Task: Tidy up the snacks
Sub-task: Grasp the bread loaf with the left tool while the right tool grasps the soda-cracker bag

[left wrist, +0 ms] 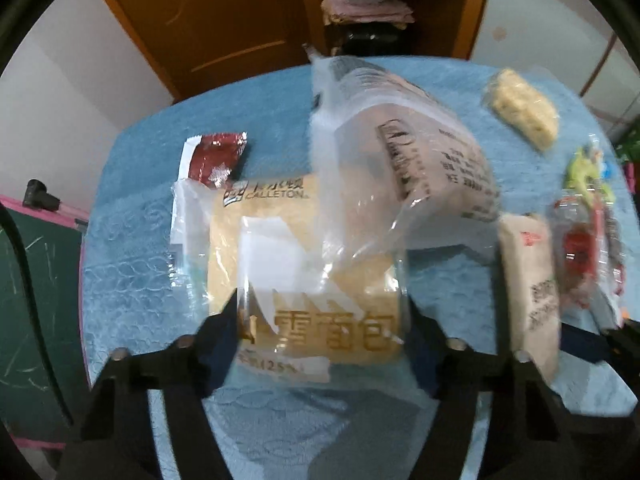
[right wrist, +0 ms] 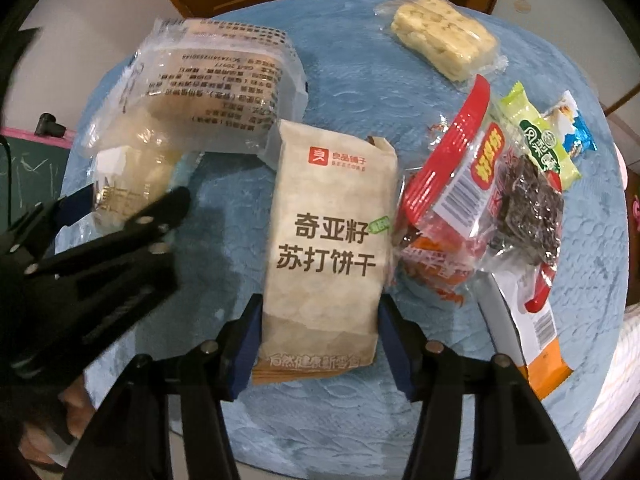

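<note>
Left fingers (left wrist: 224, 320) pinched the Calleton bread pack (left wrist: 304, 248), its near end between them. Right fingers (right wrist: 248, 332) clamped the soda cracker pack (right wrist: 328, 236), lower half between them.

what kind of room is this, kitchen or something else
Probably a bedroom or living room in a home, not a kitchen: a wooden wardrobe door, folded cloths on an open shelf, and snacks spread on a blue towel-covered table.

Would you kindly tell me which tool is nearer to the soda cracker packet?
Right. The right tool has its fingers around the soda cracker packet; the left tool is off to the packet's left, at the bread bag.
</note>
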The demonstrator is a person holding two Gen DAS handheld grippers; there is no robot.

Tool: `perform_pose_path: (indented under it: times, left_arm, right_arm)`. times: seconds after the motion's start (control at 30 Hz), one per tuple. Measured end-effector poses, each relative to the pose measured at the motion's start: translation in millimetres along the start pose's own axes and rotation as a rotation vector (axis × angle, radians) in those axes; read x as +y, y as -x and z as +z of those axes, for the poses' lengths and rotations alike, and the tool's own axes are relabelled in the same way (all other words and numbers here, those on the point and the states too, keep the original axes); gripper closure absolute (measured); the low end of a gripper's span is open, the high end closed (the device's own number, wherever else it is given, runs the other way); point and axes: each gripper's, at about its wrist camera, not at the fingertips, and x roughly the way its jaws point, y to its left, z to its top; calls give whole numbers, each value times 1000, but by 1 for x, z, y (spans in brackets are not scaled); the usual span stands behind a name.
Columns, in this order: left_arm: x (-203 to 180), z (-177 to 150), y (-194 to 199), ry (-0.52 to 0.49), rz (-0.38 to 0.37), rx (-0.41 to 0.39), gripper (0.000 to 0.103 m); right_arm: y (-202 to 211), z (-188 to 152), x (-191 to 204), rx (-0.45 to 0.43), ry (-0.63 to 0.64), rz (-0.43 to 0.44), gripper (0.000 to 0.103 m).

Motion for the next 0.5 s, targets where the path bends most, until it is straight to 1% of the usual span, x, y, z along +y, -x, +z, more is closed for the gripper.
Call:
perform_pose_path:
  times: [0.03, 0.1, 0.17, 0.33, 0.37, 0.5]
  left_arm:
    - [3, -3, 5, 4, -23, 1, 42]
    - [8, -9, 11, 7, -52, 5, 45]
    - [15, -17, 18, 9, -83, 4, 47]
    - [37, -40, 38, 64, -188, 6, 48]
    - [43, -44, 46, 69, -203, -1, 48]
    - [56, -58, 81, 67, -228, -67, 48]
  right_arm:
    - [1, -2, 0, 0, 4, 5, 48]
    - [3, -6, -1, 2, 4, 13, 48]
    - [3, -13, 0, 5, -3, 39, 48]
    - [19, -28, -8, -9, -44, 160, 48]
    - [24, -32, -8, -2, -48, 175, 48]
    - [50, -47, -4, -50, -43, 224, 48]
